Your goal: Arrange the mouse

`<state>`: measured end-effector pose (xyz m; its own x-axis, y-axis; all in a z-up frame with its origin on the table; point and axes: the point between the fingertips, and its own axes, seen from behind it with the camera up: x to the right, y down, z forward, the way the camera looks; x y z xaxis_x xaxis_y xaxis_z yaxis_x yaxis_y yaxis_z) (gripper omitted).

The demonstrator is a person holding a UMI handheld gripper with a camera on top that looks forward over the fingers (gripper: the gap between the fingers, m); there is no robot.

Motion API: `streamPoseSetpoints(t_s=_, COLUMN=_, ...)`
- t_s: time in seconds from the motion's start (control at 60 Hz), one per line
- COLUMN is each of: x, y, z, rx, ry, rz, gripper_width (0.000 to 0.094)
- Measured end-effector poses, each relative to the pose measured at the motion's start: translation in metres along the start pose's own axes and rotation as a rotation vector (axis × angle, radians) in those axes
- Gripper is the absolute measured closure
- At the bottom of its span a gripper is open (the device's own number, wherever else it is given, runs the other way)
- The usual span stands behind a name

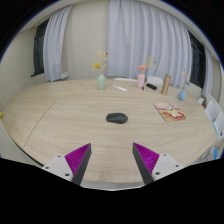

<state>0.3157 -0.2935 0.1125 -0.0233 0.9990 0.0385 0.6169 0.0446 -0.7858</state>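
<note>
I see the mouse point(117, 118) lying on the worktop point(60, 120) straight ahead, well beyond my spread, empty jaws, its long axis running crosswise to them.

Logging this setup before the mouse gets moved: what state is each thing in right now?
gripper: open, empty, short of the mouse.
mouse: lying flat on the table, untouched.
vase: upright, holding flowers.
book: lying flat, closed.
bottles: standing upright.
curtains: drawn.
</note>
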Motion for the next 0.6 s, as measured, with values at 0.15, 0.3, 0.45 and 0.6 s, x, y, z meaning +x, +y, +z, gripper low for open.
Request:
streamPoseSetpoints(t_s=0.15, x=0.03, y=0.002, z=0.012, rx=0.003, ry=0.025, rz=0.016, gripper_width=0.0082)
streamPoseSetpoints(t_s=0.3, x=0.046, y=0.001, z=0.035, rx=0.01, ry=0.028, rz=0.016, gripper_width=0.0083)
streamPoseSetpoints(t_s=0.45, x=0.053, y=-0.006, z=0.066, rx=0.013, ry=0.013, rz=0.006, gripper_width=0.0084)
streamPoseSetpoints(t_s=0.6, x=0.056, y=-0.019, z=0.1, rx=0.013, ry=-0.01, rz=-0.007, gripper_width=0.0084)
